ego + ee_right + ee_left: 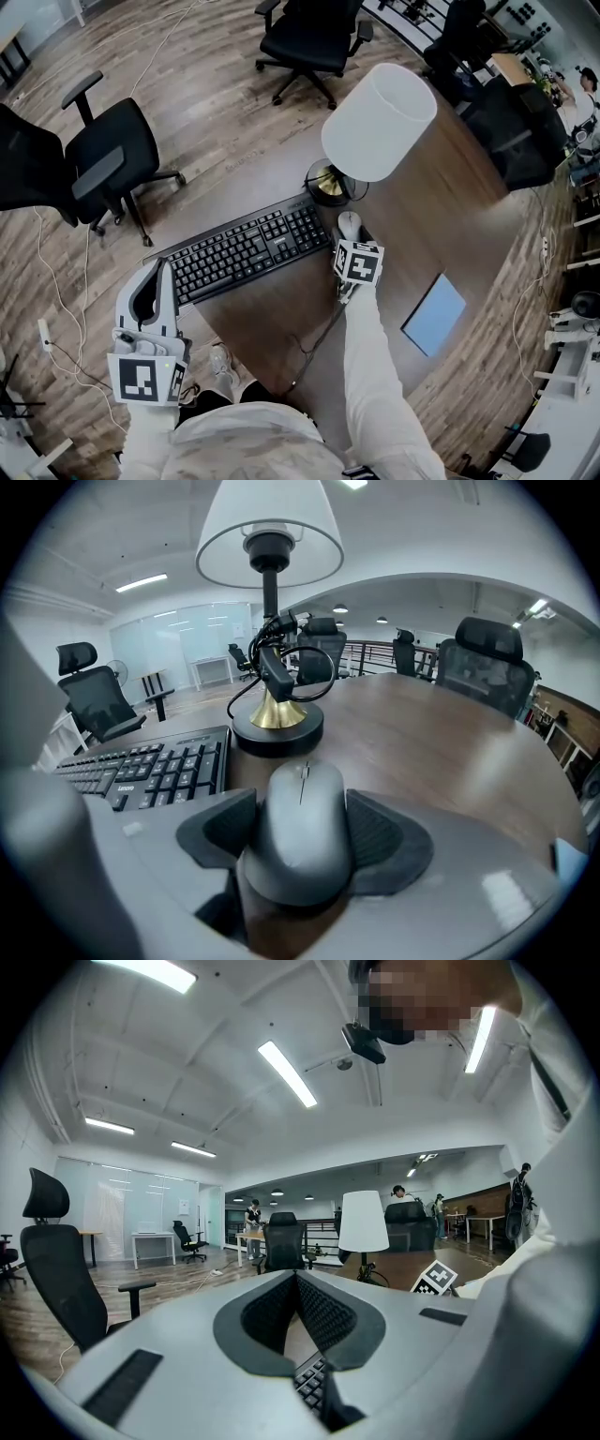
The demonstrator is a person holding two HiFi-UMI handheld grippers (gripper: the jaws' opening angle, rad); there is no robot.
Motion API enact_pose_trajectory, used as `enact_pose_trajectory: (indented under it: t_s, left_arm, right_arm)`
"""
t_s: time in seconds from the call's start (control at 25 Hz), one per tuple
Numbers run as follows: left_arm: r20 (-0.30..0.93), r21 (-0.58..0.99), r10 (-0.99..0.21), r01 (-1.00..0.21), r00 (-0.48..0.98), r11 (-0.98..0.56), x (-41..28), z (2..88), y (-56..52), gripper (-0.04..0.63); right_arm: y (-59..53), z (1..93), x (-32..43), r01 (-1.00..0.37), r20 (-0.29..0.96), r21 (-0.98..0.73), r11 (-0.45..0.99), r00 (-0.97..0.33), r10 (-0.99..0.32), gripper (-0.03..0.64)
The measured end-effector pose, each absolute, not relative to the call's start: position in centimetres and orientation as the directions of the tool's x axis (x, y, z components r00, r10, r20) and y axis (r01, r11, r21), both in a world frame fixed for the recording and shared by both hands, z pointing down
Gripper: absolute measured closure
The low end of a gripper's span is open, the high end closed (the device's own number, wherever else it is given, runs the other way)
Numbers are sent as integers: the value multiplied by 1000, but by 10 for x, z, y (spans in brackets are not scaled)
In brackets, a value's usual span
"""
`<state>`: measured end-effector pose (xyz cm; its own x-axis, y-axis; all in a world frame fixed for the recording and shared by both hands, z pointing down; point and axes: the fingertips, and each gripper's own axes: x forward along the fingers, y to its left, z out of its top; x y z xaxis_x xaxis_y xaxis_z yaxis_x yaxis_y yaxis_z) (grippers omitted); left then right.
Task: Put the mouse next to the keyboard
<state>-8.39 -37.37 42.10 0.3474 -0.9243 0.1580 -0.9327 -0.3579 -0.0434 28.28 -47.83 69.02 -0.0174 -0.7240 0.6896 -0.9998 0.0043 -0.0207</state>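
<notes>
right claw [300,829] clamps the mouse [302,799], seemingly light and slick, by its flanks beside the keyboard [246,249]; left claw [297,1286] closed, empty.

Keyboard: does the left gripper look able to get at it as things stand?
Probably yes: the left gripper hangs beside the keyboard, at its left end, nothing between them; the right gripper, on the mouse, is at the other end.
</notes>
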Motion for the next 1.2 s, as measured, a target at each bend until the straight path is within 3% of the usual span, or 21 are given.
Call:
enact_pose_trajectory:
  t_s: [0.4,0.48,0.64,1.2]
  left_arm:
    - [138,-49,-926,-931,352,-362,-84,410,-366,589]
    - [129,-50,-925,-929,357,-366,-84,407,-362,589]
    - [108,-51,-921,-924,373,-380,-84,400,-356,589]
    - [43,-54,-903,-902,427,-429,-92,375,-323,589]
  right_arm:
    - [-473,643,272,-996,596,-93,2,-57,-801,308]
    - [-466,626,265,-993,559,-121,12,-78,-826,378]
    - [-449,593,255,-990,484,-141,19,-85,-871,607]
    - [-364,507,202,-976,285,-195,95,-149,-947,607]
